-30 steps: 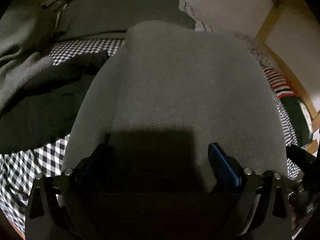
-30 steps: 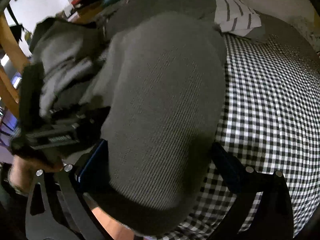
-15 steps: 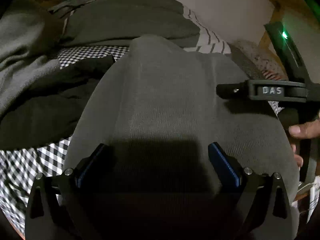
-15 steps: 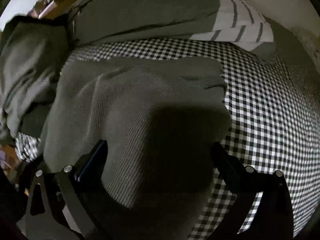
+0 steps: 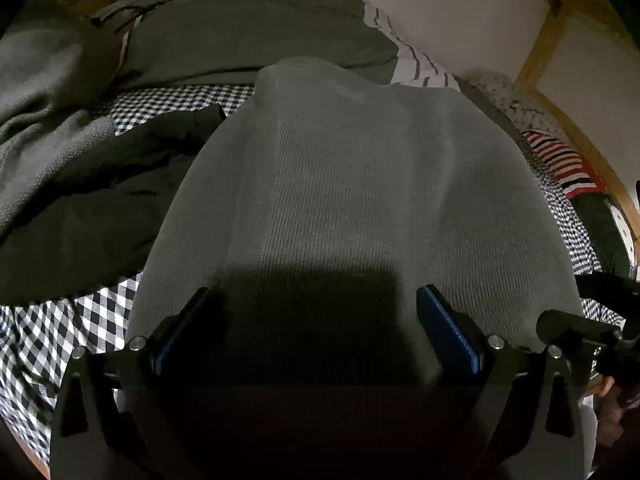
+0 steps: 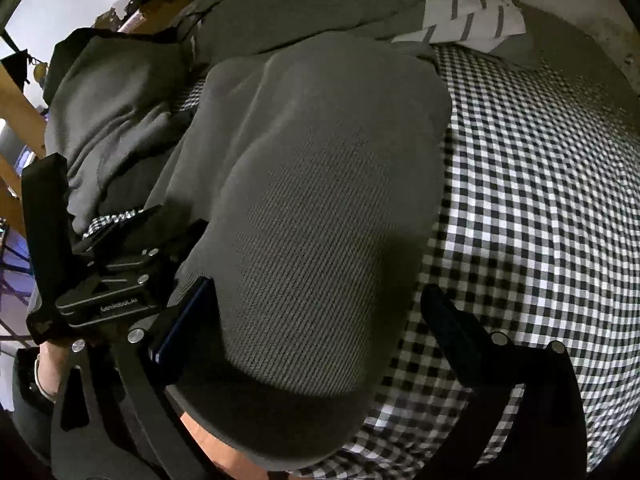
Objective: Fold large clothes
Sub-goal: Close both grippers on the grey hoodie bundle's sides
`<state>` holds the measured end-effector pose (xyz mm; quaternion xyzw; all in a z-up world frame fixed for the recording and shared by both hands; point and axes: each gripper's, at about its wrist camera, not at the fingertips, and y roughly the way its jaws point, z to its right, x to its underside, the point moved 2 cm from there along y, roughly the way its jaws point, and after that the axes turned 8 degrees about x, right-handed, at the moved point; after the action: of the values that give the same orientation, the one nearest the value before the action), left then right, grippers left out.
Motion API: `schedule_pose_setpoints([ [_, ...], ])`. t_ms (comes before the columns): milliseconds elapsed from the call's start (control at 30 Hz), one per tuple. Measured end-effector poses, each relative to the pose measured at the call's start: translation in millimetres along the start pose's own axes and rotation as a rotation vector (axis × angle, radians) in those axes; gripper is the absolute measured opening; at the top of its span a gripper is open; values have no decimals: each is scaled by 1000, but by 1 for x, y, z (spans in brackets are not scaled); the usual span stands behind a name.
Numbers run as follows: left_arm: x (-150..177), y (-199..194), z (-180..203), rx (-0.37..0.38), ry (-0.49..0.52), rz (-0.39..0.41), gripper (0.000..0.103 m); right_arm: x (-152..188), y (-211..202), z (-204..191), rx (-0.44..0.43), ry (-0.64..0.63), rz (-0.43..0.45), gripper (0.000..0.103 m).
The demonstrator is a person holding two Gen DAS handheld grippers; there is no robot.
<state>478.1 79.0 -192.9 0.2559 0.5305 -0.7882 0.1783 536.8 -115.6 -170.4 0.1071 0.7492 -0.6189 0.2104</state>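
**Grey sweater spread between both tongs**

Checked bedsheet (image 6: 540, 208) fills the right half of your right wrist view, black and white squares running up to a striped pillow (image 6: 468, 8) at the top. A wooden bed frame (image 5: 560, 64) crosses the upper right of your left wrist view, against a pale wall.

Your task's grey sweater (image 5: 360, 184) lies flat on the sheet and takes the centre of both views. In the left wrist view it runs from the bottom edge up to just under the striped pillow; in the right wrist view its near edge hangs over the bed's side at the bottom centre.

Your left gripper (image 5: 312, 324) has its blue-padded fingers (image 5: 448, 328) spread wide, with the sweater's knit lying between them and nothing pinched. Your right gripper (image 6: 320, 320) is likewise spread apart: the left finger sits against the sweater's edge and the right finger stands over bare checked sheet.

A dark garment (image 5: 92, 208) lies crumpled at the left of the left wrist view, just beside the sweater. More grey clothing (image 6: 116, 120) is heaped at the upper left of the right wrist view. Your left tongs' body, labelled GenRobot.AI, shows at the lower left there.
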Motion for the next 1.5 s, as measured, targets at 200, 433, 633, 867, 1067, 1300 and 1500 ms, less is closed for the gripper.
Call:
schedule_pose_setpoints([
  [200, -9, -2, 4, -11, -13, -25, 99, 3, -16, 1, 4, 24, 4, 100],
  [433, -10, -25, 8, -44, -31, -36, 98, 14, -46, 11, -56, 67, 46, 100],
  [633, -4, -62, 14, -91, -14, -26, 98, 28, -66, 11, -10, 61, 52, 100],
  [867, 17, -71, 6, -40, -39, -26, 98, 34, -54, 34, -211, 170, 14, 100],
  [1067, 34, -64, 4, -39, -49, -71, 98, 30, -9, 68, -470, 308, -92, 100],
  [1300, 49, -51, -17, 39, -164, -116, 98, 16, 33, 72, -615, 340, -191, 101],
  [1500, 49, -44, -16, 26, -141, -119, 98, 12, 44, 67, -654, 342, -248, 101],
])
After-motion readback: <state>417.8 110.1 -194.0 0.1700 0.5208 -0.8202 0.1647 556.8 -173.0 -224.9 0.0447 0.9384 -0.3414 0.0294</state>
